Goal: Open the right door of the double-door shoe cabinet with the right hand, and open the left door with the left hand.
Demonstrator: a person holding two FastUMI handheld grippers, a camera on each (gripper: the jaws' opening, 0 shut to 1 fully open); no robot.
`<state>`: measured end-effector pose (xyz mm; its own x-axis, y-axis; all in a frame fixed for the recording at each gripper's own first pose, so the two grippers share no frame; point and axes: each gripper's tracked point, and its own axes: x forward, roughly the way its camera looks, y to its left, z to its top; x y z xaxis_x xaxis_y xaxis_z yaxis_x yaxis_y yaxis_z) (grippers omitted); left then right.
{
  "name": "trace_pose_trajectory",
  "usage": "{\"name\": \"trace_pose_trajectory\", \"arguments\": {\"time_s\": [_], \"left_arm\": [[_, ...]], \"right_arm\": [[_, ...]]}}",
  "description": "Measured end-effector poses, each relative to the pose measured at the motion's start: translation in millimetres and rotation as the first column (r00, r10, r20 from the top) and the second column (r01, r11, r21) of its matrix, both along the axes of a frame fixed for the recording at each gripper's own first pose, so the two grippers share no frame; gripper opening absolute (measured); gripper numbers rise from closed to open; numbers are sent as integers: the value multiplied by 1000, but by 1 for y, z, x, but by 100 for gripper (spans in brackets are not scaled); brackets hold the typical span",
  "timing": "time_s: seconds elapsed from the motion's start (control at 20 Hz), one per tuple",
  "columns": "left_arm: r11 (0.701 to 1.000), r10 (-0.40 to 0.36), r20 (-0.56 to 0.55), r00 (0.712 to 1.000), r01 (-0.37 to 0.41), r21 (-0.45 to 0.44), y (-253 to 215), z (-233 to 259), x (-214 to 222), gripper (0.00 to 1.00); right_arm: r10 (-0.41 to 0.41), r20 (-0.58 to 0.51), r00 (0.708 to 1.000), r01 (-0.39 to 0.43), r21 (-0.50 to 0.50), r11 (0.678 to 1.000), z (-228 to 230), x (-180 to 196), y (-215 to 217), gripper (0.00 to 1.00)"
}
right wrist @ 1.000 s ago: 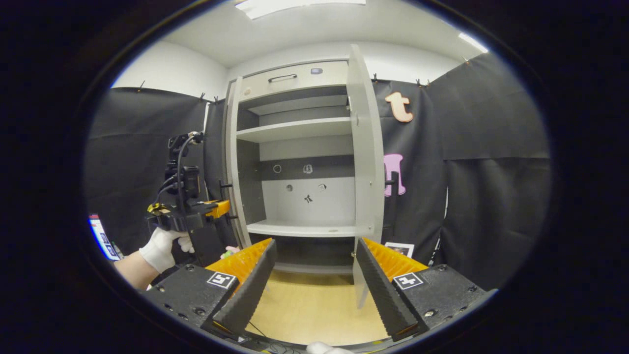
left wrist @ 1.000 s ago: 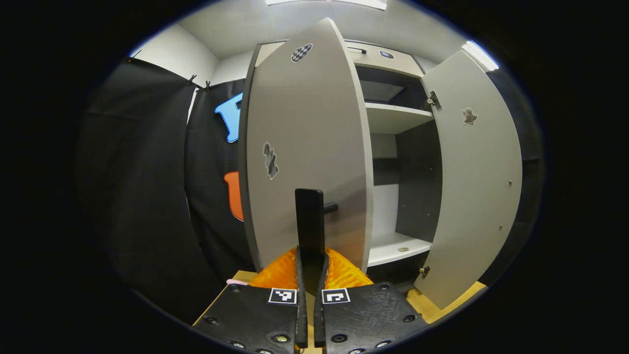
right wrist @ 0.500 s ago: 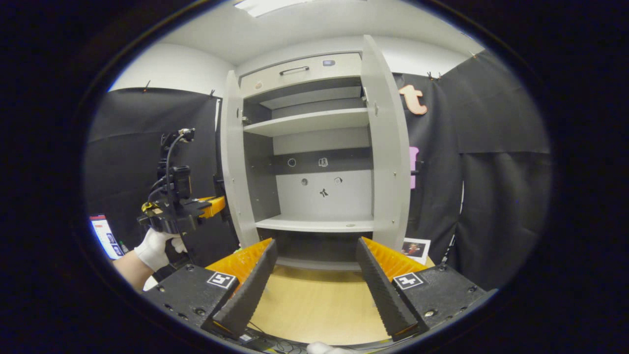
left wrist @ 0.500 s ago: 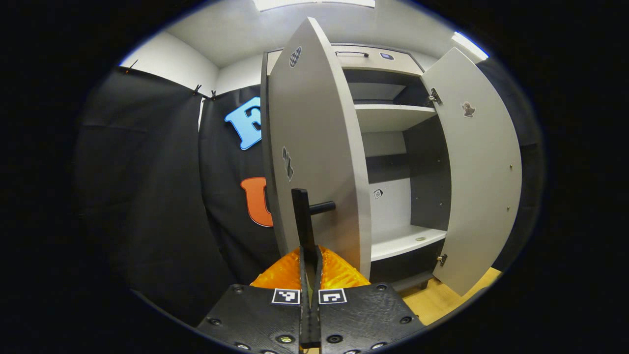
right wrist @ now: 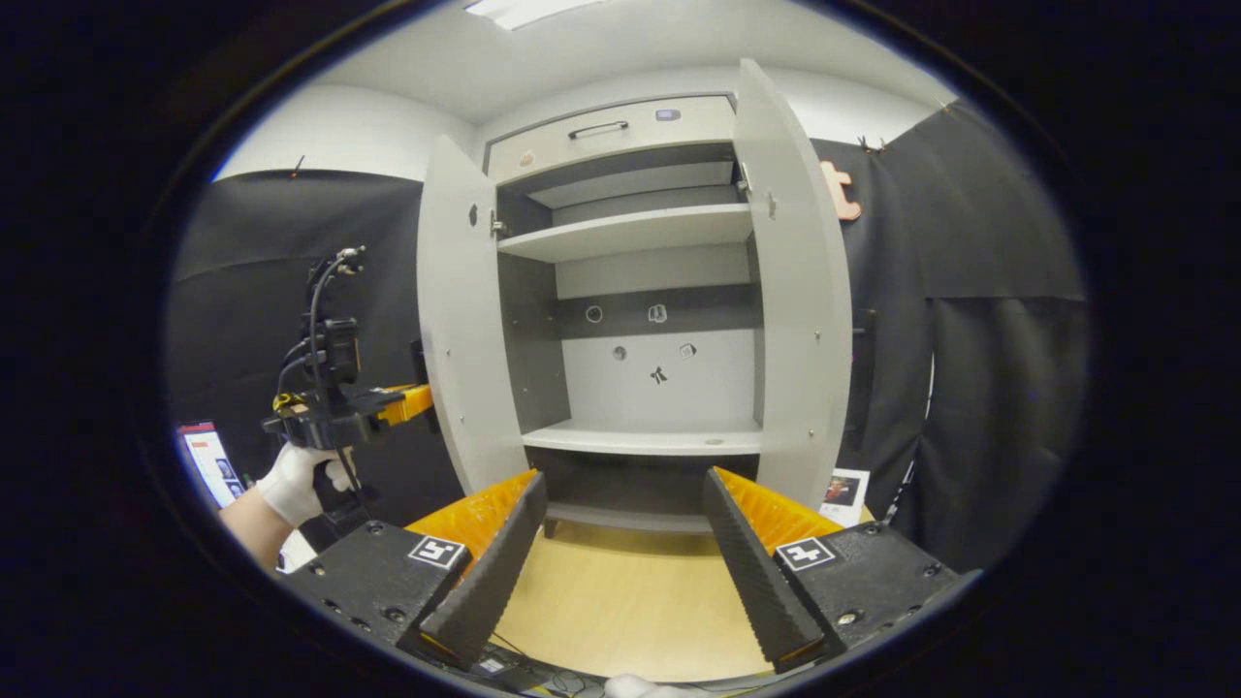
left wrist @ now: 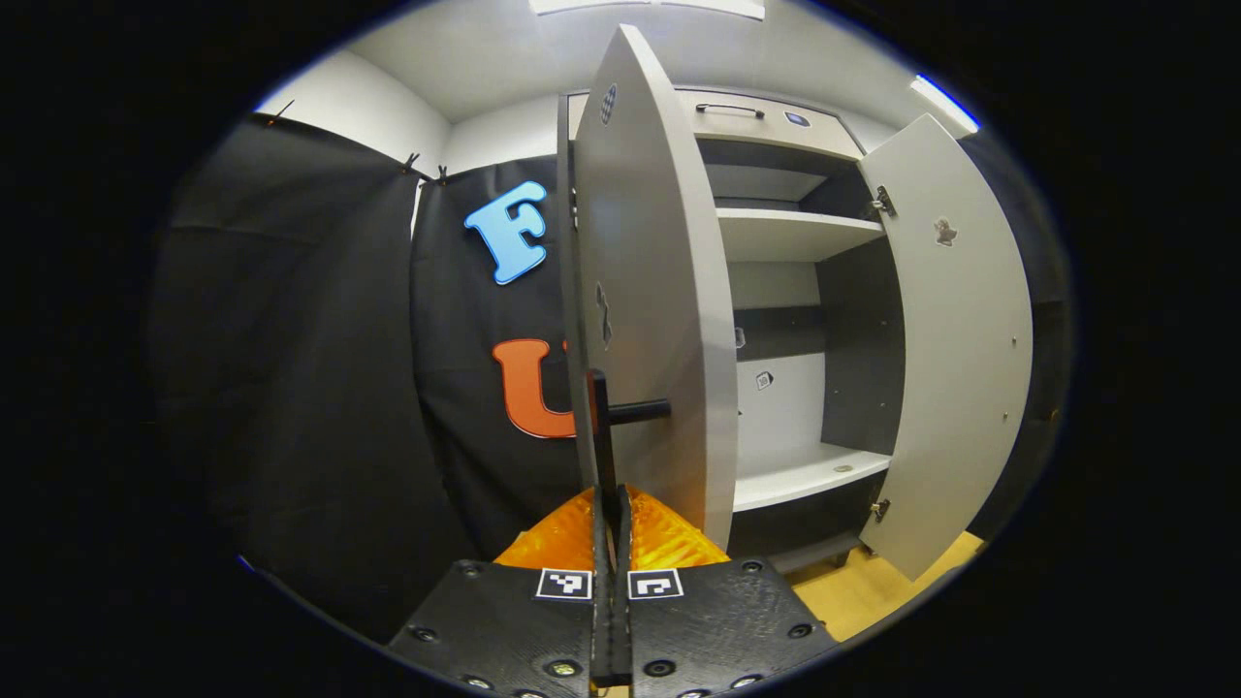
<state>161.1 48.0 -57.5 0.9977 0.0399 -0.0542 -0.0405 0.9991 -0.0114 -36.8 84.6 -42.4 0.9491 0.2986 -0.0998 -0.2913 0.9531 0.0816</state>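
Shoe cabinet stands against the booth's back wall with both doors swung out. From the left gripper view the left door is nearly edge-on, hiding much of the interior; its black handle is clamped between the left gripper fingers. The right door stands wide, its handle barely visible behind it. The right gripper hangs with fingers apart, holding nothing, over the wooden floor. A gloved hand holds the left gripper beside the left door. Pale shelves show inside.
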Motion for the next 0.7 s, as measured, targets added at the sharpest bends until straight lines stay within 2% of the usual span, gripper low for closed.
{"name": "trace_pose_trajectory", "arguments": {"time_s": [0.05, 0.1, 0.2, 0.4, 0.5, 0.55, 0.6, 0.65, 0.7], "left_arm": [[1000, 12, -1, 1000, -12, 8, 10, -2, 0, 8], [1000, 24, -4, 1000, -24, 7, 19, -3, 1, 0], [999, 51, -1, 999, -51, -20, 38, -4, 4, 0], [996, -12, 19, 1000, 14, -87, 58, -9, 6, 0], [997, -35, 22, 999, 36, -62, 58, -8, 7, 0], [998, -33, 19, 999, 34, -45, 57, -9, 6, 8], [998, -32, 18, 999, 33, -47, 55, -8, 7, 0], [998, -31, 18, 999, 32, -57, 55, -7, 6, 8], [997, -31, 18, 999, 32, -66, 55, -9, 10, 0]], "right_arm": [[7, 0, 1000, -7, 7, 1000, 0, 0, 3, 100], [11, -1, 1000, -11, 10, 1000, -1, 0, 4, 100], [18, -1, 1000, -18, 9, 1000, -2, 1, 7, 100], [27, -6, 1000, -27, 8, 1000, -2, 3, 15, 100], [25, -11, 1000, -25, 8, 1000, -4, 4, 15, 100], [23, -12, 1000, -23, 9, 1000, -4, 4, 14, 100], [21, -15, 1000, -21, 9, 1000, -5, 4, 14, 100], [21, -19, 1000, -21, 10, 1000, -6, 6, 15, 100], [23, -23, 999, -23, 12, 1000, -7, 6, 16, 100]]}}
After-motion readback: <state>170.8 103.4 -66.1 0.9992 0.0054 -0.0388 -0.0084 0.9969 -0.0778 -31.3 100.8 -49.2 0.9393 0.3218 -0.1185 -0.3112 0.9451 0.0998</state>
